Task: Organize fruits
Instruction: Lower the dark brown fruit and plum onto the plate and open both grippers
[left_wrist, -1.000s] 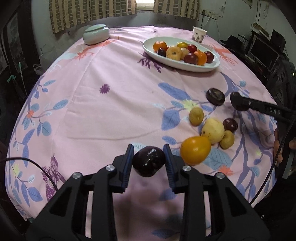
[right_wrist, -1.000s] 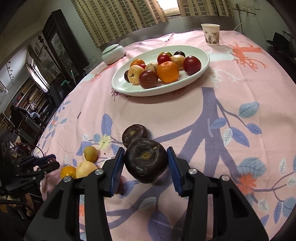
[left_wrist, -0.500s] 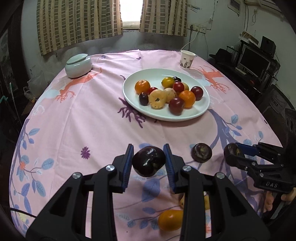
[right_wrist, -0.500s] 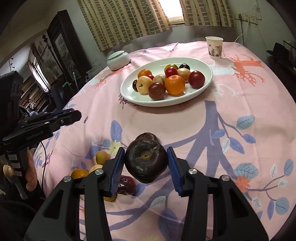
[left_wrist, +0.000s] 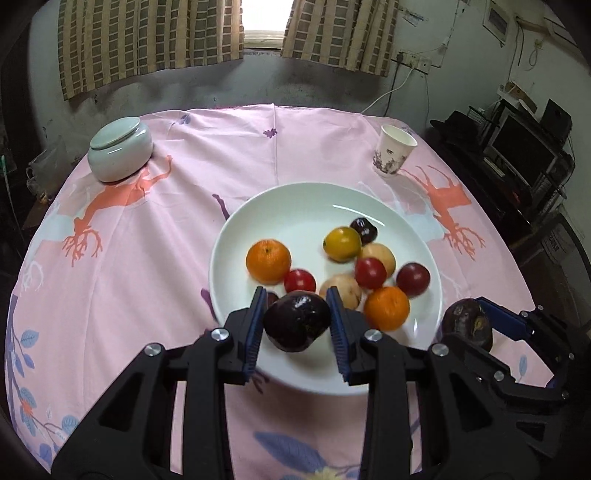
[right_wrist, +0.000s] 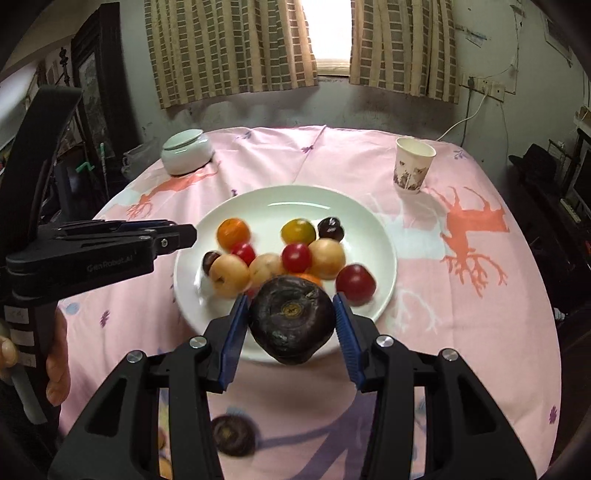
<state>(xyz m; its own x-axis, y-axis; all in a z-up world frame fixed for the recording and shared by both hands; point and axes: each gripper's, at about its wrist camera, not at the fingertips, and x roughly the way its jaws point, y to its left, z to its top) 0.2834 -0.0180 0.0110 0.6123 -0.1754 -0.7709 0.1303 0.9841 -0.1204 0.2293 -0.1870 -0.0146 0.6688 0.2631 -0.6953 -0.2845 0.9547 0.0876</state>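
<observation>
Both grippers are carrying fruit to the plate (left_wrist: 258, 218): the left gripper (left_wrist: 296, 322) clamps a dark plum (left_wrist: 296, 320), the right gripper (right_wrist: 291, 320) a larger dark fruit (right_wrist: 291, 319), both over the plate's near rim. Next, I judge, each must lower into a free spot and open.

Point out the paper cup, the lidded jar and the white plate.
paper cup (left_wrist: 392, 155): left wrist view, middle of its side wall.
lidded jar (left_wrist: 120, 154): left wrist view, front of its body.
white plate (right_wrist: 295, 201): right wrist view, bare far inner surface.
</observation>
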